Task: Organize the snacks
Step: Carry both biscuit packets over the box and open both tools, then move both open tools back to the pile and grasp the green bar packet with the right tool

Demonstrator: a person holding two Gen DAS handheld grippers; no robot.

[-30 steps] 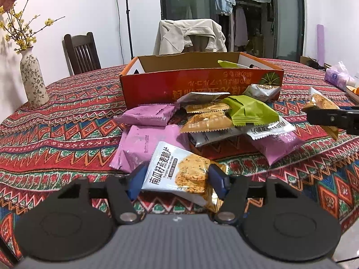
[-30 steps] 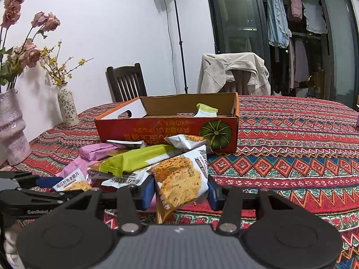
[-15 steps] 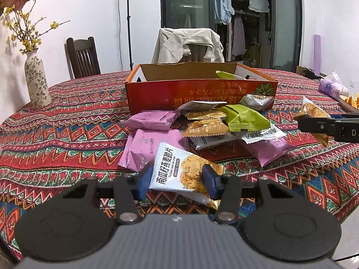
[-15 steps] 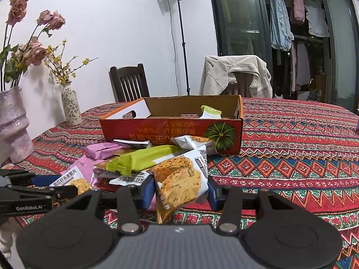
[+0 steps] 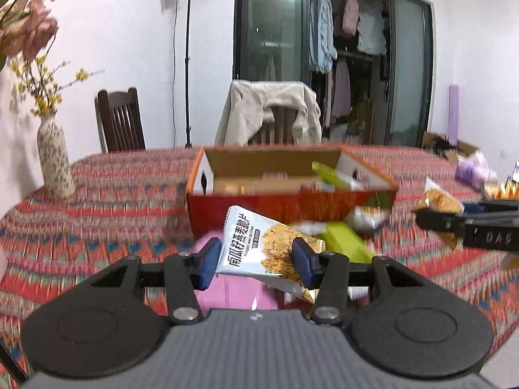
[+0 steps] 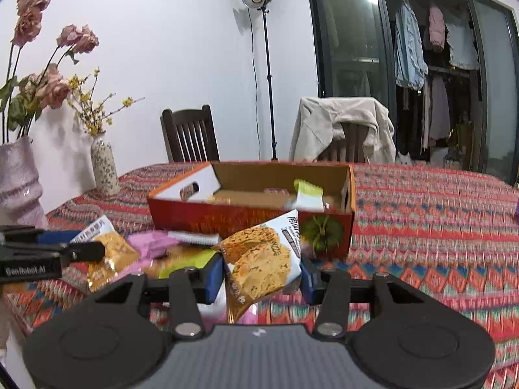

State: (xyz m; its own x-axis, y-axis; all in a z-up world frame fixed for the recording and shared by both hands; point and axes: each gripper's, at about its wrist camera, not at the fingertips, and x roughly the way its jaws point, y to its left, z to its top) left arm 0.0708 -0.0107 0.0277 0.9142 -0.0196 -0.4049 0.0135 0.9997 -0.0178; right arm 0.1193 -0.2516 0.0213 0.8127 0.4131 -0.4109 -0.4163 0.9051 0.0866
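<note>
My left gripper (image 5: 256,259) is shut on a white cracker packet (image 5: 256,246), held up off the table in front of the open orange box (image 5: 285,207). My right gripper (image 6: 262,270) is shut on a second white cracker packet (image 6: 262,259), also lifted, before the same orange box (image 6: 246,217). A green-and-white packet (image 6: 308,194) lies inside the box. Pink (image 6: 152,243) and green (image 6: 188,259) packets lie in a pile on the patterned cloth below. In the left wrist view the right gripper (image 5: 454,223) shows at the right with its packet (image 5: 441,201).
A patterned vase (image 6: 103,168) with yellow flowers and a larger pale vase (image 6: 19,184) stand on the table's left side. A dark chair (image 6: 189,136) and a chair draped with a beige jacket (image 6: 343,126) stand behind the table. A purple bag (image 5: 473,171) lies at far right.
The left gripper closed on its packet and lifted it off the table. The right gripper rose too with its packet. Both views now look higher, over the box's rim.
</note>
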